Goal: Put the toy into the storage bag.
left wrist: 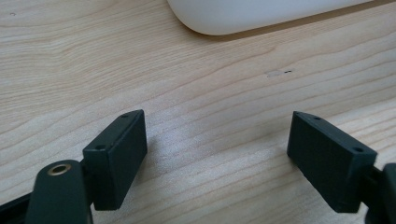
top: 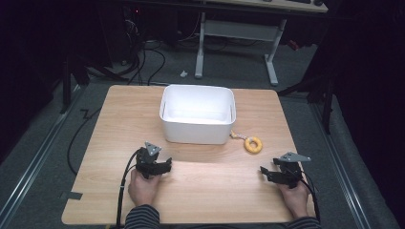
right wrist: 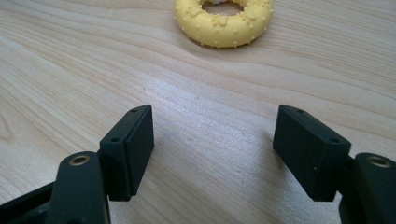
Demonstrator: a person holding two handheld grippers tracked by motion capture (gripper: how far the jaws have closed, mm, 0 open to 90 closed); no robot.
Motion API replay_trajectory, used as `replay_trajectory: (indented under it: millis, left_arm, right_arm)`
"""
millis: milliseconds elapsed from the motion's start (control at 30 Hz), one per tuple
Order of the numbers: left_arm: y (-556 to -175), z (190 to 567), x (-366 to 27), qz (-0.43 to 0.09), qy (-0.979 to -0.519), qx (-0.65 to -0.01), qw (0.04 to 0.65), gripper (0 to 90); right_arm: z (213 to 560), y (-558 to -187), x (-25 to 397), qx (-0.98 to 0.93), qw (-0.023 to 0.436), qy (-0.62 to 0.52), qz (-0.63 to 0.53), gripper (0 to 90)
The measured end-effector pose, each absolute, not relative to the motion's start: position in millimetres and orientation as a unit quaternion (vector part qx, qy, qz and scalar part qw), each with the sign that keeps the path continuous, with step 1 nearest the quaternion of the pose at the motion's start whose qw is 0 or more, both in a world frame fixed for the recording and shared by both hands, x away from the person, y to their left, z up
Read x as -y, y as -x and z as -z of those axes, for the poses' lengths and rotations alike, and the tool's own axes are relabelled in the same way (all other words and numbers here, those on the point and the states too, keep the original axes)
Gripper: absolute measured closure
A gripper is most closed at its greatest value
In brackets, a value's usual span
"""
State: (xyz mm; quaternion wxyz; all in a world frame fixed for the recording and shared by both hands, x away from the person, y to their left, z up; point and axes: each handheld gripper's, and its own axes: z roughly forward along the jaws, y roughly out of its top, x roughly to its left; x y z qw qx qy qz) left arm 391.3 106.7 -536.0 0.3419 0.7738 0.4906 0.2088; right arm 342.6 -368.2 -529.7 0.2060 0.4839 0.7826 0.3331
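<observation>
A white plastic bin point(top: 197, 114) stands at the middle back of the wooden table point(top: 210, 191). To its right lies a yellow ring toy point(top: 253, 144) with a short rope piece attached. My left gripper point(top: 167, 165) rests low over the table in front of the bin's left corner, open with nothing between its jaws. Over the front right of the table my right gripper point(top: 264, 173) is open too. In the left gripper view the gripper point(left wrist: 217, 121) faces the bin's lower wall point(left wrist: 261, 14). In the right gripper view the gripper point(right wrist: 215, 114) faces the ring toy point(right wrist: 219, 28), which lies ahead of it.
A person's hands and striped sleeves come in from the table's near edge. Bare wood lies between the two grippers. Beyond the table are a grey floor, cables and a desk frame point(top: 272, 57).
</observation>
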Motion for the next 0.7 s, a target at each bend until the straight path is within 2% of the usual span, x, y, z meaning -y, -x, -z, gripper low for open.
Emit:
replay_trajectory:
  millis: [700]
  left_arm:
    - [-392.6, 535.9, -107.6, -0.209, -0.771, -0.495, 0.342, 20.5]
  right_arm:
    - [529.7, -342.6, 367.6, -0.786, 0.208, -0.481, -0.33, 28.5]
